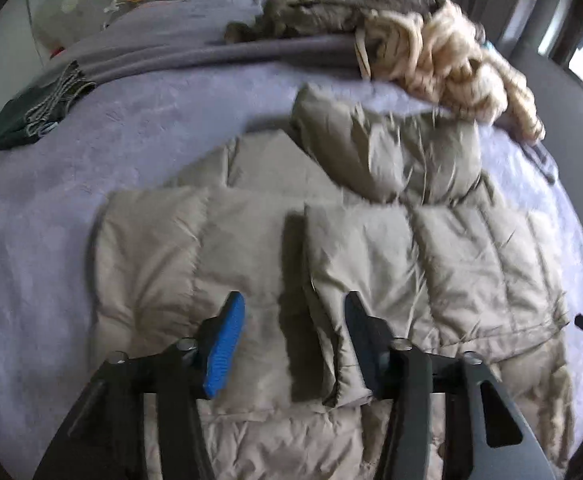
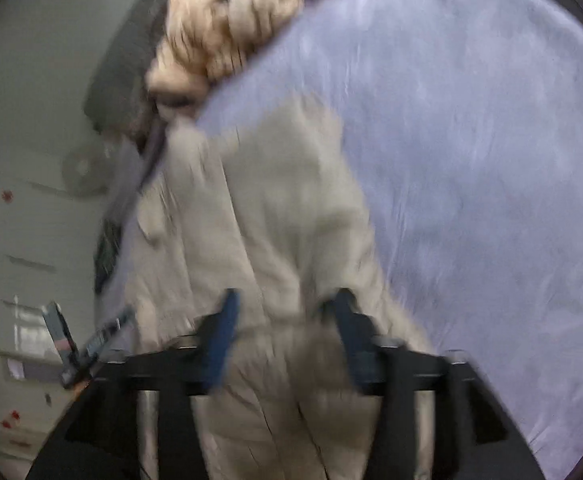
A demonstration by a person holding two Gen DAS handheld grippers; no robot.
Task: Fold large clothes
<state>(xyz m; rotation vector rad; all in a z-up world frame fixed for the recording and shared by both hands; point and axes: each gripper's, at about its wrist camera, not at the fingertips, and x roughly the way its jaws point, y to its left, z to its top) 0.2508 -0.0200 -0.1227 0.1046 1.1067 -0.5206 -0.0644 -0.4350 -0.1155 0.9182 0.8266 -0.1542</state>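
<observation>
Both claws gape wide, gripping nothing: the left claw (image 1: 291, 344) hovers over the near hem of the beige puffer jacket (image 1: 371, 240), the right claw (image 2: 287, 336) at its right edge. The jacket lies flat on the bed (image 1: 51, 220), its long axis running away toward the far hood (image 1: 391, 152).

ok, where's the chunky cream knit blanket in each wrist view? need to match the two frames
Left wrist: chunky cream knit blanket sits upper right, at the far edge of the lavender bedspread, beyond the beige quilted puffer jacket.
Right wrist: blurred, it sits top, left of centre, above the jacket.
Shared landmark: the jacket, lying below the blanket in both views.
</observation>
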